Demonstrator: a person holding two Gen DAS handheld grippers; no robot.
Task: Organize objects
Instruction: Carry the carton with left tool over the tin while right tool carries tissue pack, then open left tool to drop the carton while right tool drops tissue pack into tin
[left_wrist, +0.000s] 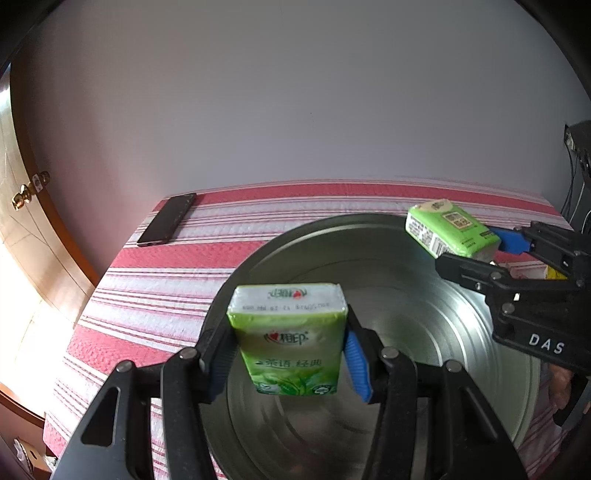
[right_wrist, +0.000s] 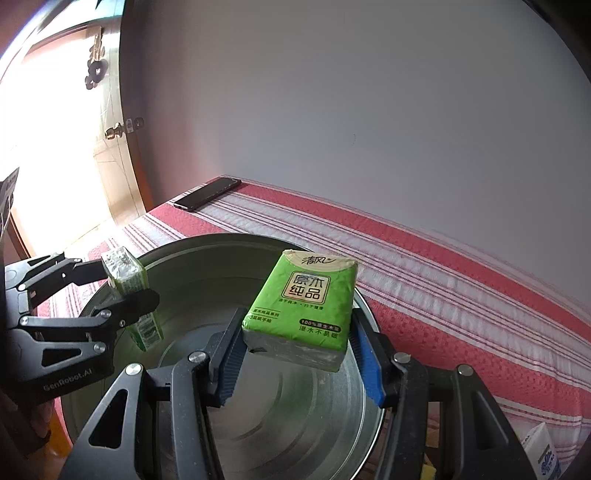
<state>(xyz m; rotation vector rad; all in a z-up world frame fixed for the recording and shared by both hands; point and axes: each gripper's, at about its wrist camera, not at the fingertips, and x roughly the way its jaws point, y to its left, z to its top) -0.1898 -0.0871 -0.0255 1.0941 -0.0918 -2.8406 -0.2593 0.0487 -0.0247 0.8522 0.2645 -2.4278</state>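
My left gripper (left_wrist: 290, 345) is shut on a green and white tissue pack (left_wrist: 290, 339) and holds it above a round metal basin (left_wrist: 424, 332). My right gripper (right_wrist: 297, 341) is shut on a bright green tissue pack (right_wrist: 303, 302) and holds it above the same basin (right_wrist: 258, 424). In the left wrist view the right gripper (left_wrist: 471, 254) with its pack (left_wrist: 448, 227) is at the right, over the basin's far rim. In the right wrist view the left gripper (right_wrist: 122, 286) with its pack (right_wrist: 129, 295) is at the left, over the basin's left rim.
The basin sits on a table with a red and white striped cloth (left_wrist: 155, 280). A dark phone (left_wrist: 166, 219) lies at the cloth's far left corner, also seen in the right wrist view (right_wrist: 207, 194). A white wall is behind. A wooden door (right_wrist: 110, 147) stands left.
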